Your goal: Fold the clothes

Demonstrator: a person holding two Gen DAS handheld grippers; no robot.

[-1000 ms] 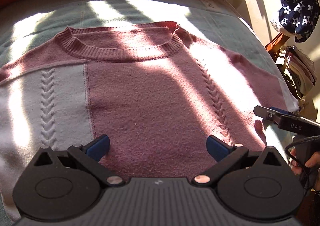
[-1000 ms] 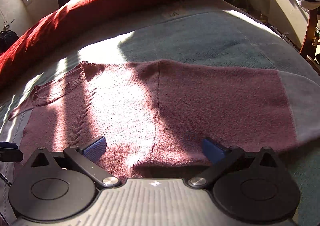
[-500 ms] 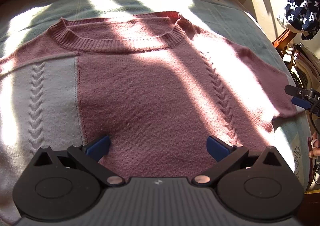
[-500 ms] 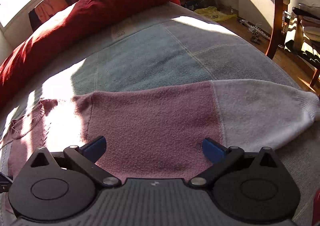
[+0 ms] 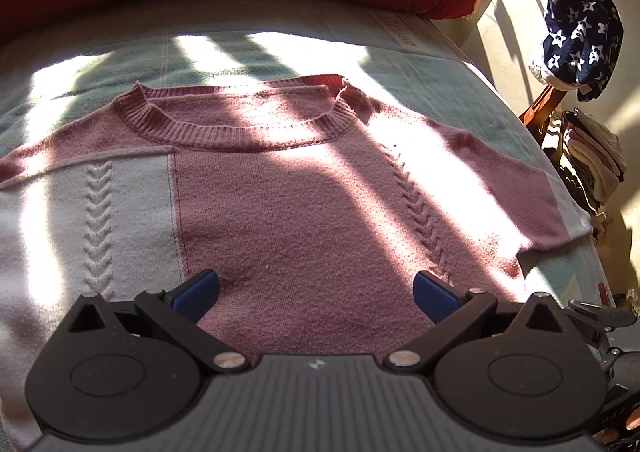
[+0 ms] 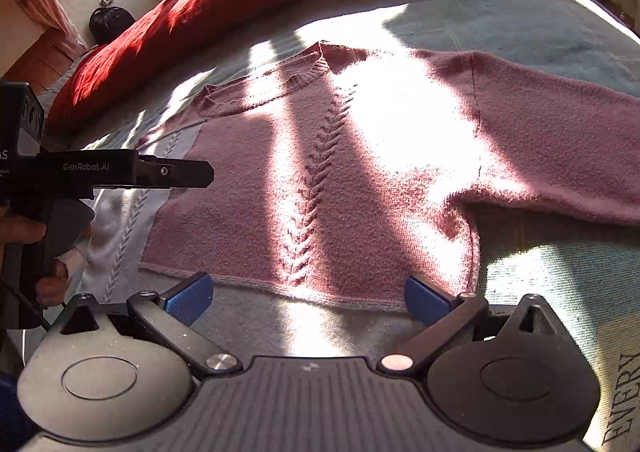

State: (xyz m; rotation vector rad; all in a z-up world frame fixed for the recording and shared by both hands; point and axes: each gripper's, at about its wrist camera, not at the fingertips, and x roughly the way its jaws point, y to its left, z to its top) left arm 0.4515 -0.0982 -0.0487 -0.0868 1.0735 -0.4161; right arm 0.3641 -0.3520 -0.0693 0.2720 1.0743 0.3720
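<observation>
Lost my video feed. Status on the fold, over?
Left gripper open, empty, over the sweater. Right gripper open, empty, at the hem. Sweater flat on the bed, unfolded. Nothing in the way.

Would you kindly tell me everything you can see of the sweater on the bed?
The sweater is a soft pink knit with pale grey panels, a ribbed round collar and two braided cable lines down the chest. It lies flat, face up, on the bed, sleeves spread sideways, striped with sun and shadow. Both open grippers, left and right, sit near its hem; neither grips it.
</observation>
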